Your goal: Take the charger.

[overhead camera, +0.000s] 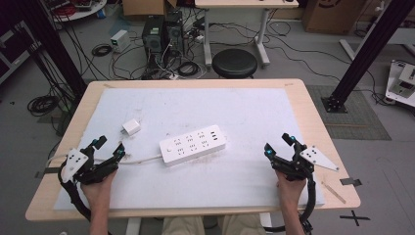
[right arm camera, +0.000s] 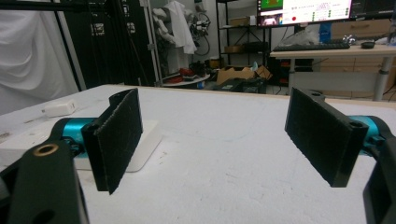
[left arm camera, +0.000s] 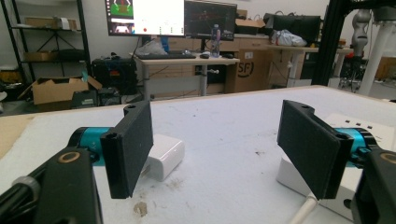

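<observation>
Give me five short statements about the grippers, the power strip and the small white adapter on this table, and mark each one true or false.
1. The left gripper is shut on the white adapter. False: its jaws stand wide apart and hold nothing; the adapter lies on the mat beyond them.
2. The power strip lies flat near the middle of the white mat. True.
3. The right gripper is open and empty. True.
4. The adapter is plugged into the power strip. False: it lies apart from the strip, off its left end.
5. A white cable runs from the strip's left end toward the left gripper. True.
</observation>
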